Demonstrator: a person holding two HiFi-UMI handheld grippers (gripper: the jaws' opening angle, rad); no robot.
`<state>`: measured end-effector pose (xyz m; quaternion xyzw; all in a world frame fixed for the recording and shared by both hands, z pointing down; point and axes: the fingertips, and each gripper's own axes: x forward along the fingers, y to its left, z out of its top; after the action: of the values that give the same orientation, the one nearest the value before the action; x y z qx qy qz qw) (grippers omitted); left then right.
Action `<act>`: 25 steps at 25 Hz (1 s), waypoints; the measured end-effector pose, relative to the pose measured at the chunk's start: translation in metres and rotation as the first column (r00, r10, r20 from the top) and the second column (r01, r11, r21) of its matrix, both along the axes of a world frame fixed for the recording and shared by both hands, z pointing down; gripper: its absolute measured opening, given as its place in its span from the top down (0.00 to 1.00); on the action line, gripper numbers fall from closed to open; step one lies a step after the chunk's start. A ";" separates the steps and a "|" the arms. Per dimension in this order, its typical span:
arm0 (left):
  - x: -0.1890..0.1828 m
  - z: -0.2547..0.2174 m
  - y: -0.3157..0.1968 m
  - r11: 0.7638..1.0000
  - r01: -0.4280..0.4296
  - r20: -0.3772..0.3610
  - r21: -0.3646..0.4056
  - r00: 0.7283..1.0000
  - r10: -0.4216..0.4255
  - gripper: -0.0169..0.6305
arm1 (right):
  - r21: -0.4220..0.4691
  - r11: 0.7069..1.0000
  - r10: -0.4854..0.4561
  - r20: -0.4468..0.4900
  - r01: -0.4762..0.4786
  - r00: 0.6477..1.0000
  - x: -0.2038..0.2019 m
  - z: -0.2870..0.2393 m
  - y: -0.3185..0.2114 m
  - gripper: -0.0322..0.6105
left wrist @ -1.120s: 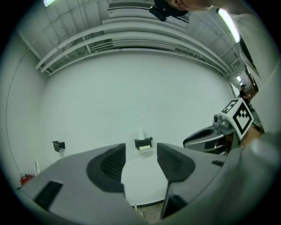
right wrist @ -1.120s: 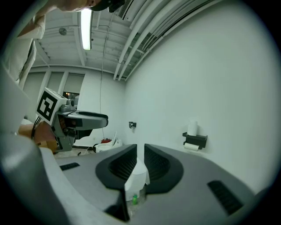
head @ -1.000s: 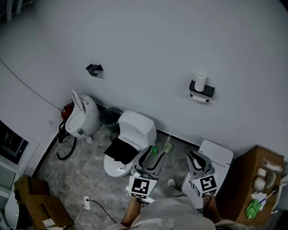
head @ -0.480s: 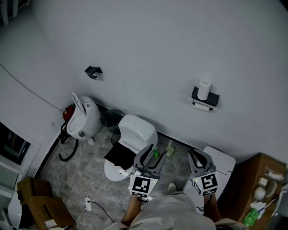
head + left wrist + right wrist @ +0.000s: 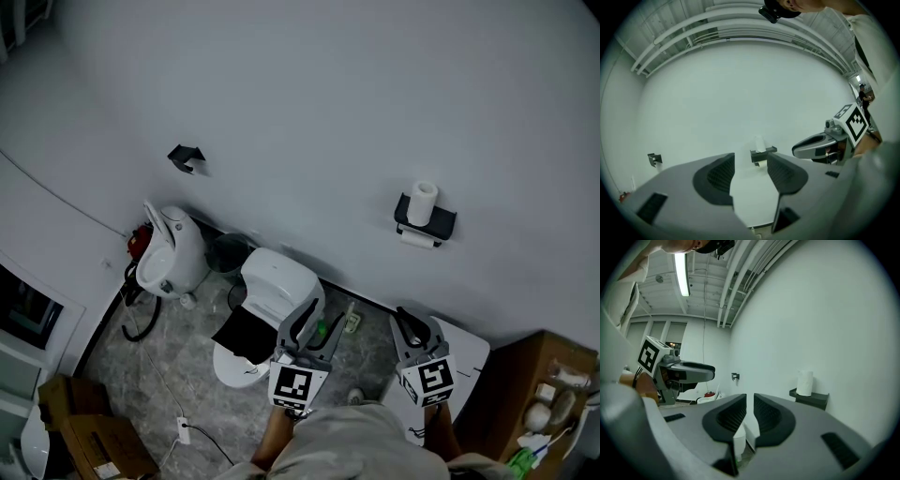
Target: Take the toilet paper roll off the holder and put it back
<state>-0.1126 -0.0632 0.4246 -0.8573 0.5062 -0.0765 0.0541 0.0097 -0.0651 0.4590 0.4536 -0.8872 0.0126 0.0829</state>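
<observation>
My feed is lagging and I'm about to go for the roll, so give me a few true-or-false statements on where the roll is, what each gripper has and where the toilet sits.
1. The toilet paper roll stands upright on the black holder on the wall. True.
2. The left gripper holds the roll. False: its fingers have just been closing with nothing between them, and the roll is on the wall, apart from both grippers.
3. The right gripper has its fingers nearly together, with nothing between them. True.
4. In the head view the toilet stands to the right of the holder. False: it is on the floor, to the holder's left.
</observation>
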 end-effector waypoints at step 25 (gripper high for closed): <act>0.046 -0.006 -0.089 0.981 -0.195 -0.012 0.017 0.981 0.196 0.63 | -0.003 0.982 0.191 0.009 -0.191 0.982 0.039 -0.003 -0.067 0.89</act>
<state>-0.0668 -0.1519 0.4182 -0.9029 0.4205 -0.0607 0.0647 0.0491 -0.1324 0.4556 0.5364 -0.8400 0.0236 0.0779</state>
